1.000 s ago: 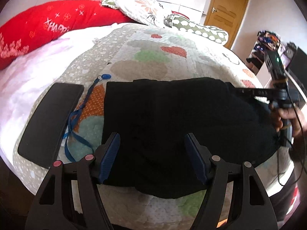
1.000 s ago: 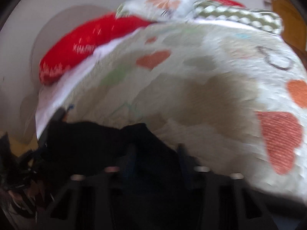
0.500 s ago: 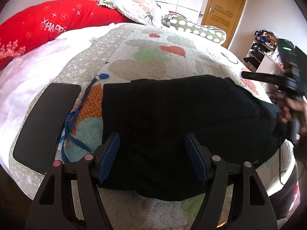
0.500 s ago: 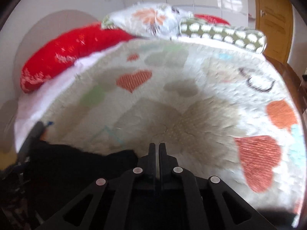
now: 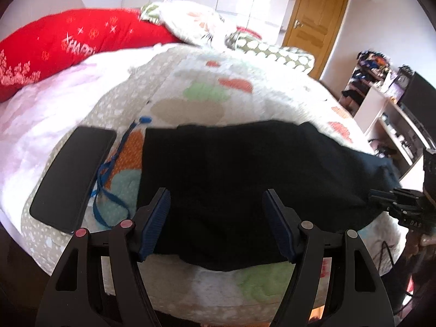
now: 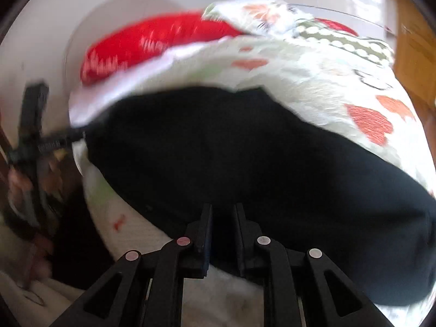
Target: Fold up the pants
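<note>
Since half a second ago my right gripper [image 6: 222, 218] has swung back over the pants [image 5: 245, 185], its jaws now parted a little with dark cloth between them; I cannot tell if they pinch it. My left gripper [image 5: 216, 223] hangs wide apart above the pants' near edge. The pants lie folded on the quilt [image 5: 207, 81], a phone [image 5: 73, 174] and blue lanyard [image 5: 109, 169] just beside them.

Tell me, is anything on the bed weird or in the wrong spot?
Yes. A phone and a blue lanyard lie on the quilt just left of the black pants, where clothes are being folded. The lanyard is loose and tangled, close to the pants' edge, so it could get caught up in a fold.
</note>
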`<state>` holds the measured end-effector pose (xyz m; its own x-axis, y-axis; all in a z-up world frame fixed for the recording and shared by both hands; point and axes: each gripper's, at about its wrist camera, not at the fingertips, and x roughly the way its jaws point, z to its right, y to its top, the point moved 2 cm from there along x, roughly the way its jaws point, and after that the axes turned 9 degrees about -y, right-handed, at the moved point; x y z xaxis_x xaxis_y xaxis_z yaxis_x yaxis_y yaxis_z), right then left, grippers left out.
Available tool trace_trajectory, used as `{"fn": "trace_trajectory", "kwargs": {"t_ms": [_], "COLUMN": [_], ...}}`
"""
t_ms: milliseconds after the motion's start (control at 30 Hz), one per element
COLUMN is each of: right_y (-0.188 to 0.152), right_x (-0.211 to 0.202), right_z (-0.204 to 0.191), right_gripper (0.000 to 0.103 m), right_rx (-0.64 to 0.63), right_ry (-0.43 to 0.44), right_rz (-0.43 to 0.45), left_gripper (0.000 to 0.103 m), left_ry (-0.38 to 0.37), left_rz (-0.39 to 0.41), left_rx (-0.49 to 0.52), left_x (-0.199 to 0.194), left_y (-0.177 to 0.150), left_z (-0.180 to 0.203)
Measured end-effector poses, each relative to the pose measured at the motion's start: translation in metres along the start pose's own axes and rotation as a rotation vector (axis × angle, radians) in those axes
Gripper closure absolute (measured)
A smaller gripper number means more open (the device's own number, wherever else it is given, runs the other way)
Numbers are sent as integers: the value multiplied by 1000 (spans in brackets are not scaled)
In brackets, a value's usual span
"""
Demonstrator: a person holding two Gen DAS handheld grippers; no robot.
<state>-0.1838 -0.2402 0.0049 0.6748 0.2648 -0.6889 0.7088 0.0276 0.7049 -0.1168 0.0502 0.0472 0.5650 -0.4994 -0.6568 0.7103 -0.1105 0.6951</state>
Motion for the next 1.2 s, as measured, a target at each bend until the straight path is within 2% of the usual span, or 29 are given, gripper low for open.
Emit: {"fn": "trace_trajectory", "kwargs": {"t_ms": [33,67,100,167,233,300,367,433,533,667,767,867,1000,1100,1200], "right_y": [-4,-9,-16,-21,-25,-30,-32,-33,-32,-30,-29,-28,-27,-29,-27], "right_x": [-1,3,10,3,-9,-24,-31,-29,-23,-3,-1,0,5,3,9], "right_z": [7,14,21,28,30,31,25,19,-3,-20,-16,-11,0,3,0], "right_gripper": [75,74,74,74,74,73,73,73,73,73,73,73,72,69,60], "right_rx": [31,54,71,82,75,55,58,55,-22,-83,-22,-9,98,162,185], "right_ry": [-14,-45,-67,-36,-62,-71,-8,18,-13,-30,-8,-25,42,77,94], "right_rz": [13,-9,-54,-38,-45,-36,-28,-23,7,-19,-17,-19,-61,-66,-70], "left_gripper": [32,32,32,32,32,32,32,32,32,32,32,32,32,32,32], "left_ry": [-4,-1,9,26,54,50,34,16,10,18,9,10,9,2,9], "left_rz": [-6,-19,-44,-68,-69,-66,-58,-52,-50,-52,-48,-49,-36,-33,-35], "left_rx": [5,5,2,17,42,20,-31,-67,-82,-62,-71,-69,-77,-89,-91], "left_x": [2,6,12,19,19,18,16,15,14,14,13,13,10,9,10], "left_y": [-1,-1,-4,-9,-13,-13,-11,-9,-8,-9,-11,-10,-9,-9,-8], "left_z": [3,4,5,7,7,2,-6,-11,-12,-9,-10,-10,-10,-13,-14]}}
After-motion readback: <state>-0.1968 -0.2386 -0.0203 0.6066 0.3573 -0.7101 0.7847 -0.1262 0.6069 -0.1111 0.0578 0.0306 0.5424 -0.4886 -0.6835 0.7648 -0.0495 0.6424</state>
